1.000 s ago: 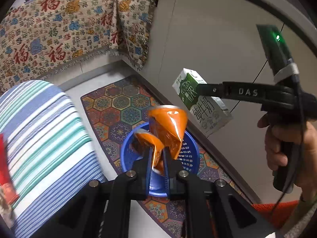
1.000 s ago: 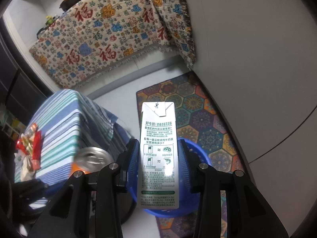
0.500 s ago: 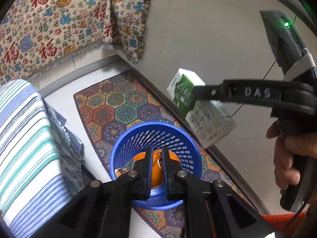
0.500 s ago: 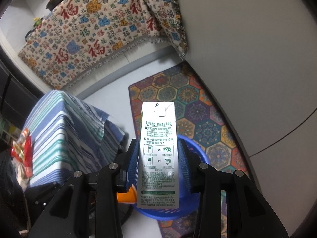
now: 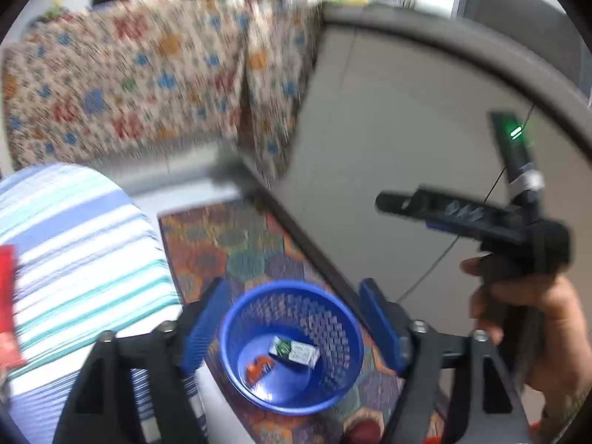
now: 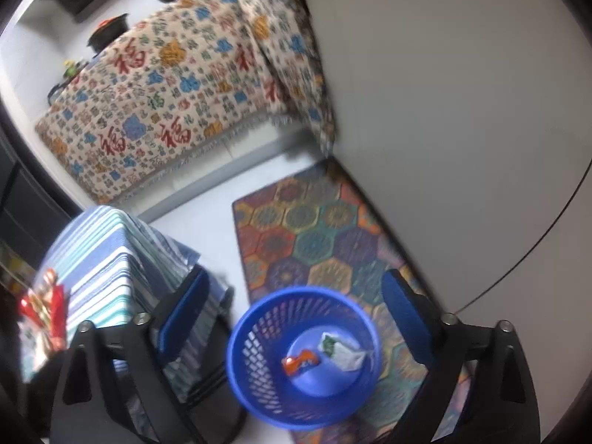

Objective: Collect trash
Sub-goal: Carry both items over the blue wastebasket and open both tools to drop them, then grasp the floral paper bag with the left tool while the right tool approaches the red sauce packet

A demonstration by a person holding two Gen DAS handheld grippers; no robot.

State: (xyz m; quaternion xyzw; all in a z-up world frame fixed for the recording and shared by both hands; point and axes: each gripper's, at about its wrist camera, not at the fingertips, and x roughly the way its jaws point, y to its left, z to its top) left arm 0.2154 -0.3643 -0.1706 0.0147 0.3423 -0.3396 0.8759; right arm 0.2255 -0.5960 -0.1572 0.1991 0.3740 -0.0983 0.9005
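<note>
A blue mesh basket (image 5: pixel 236 351) (image 6: pixel 240 355) stands on a patterned rug. Inside it lie a crushed orange can (image 5: pixel 259 366) (image 6: pixel 300 363) and a green-and-white milk carton (image 5: pixel 294 350) (image 6: pixel 342 351). My left gripper (image 5: pixel 292 322) hangs above the basket, its jaws opening wide with nothing held between them. My right gripper (image 6: pixel 296 314) also hovers over the basket, jaws opening and nothing in them. In the left wrist view the right gripper (image 5: pixel 392 203) shows at the right, held by a hand (image 5: pixel 536 325).
A stool with a blue-striped cover (image 5: pixel 74 259) (image 6: pixel 100 259) stands left of the basket, a red wrapper (image 6: pixel 42 305) on it. The hexagon rug (image 6: pixel 314 229) runs along a grey wall (image 6: pixel 444 111). A patterned cloth (image 6: pixel 166 92) drapes furniture behind.
Both grippers opened. The orange can dropped from the left one and the milk carton from the right one; both now lie in the basket. Both hands rose a little.
</note>
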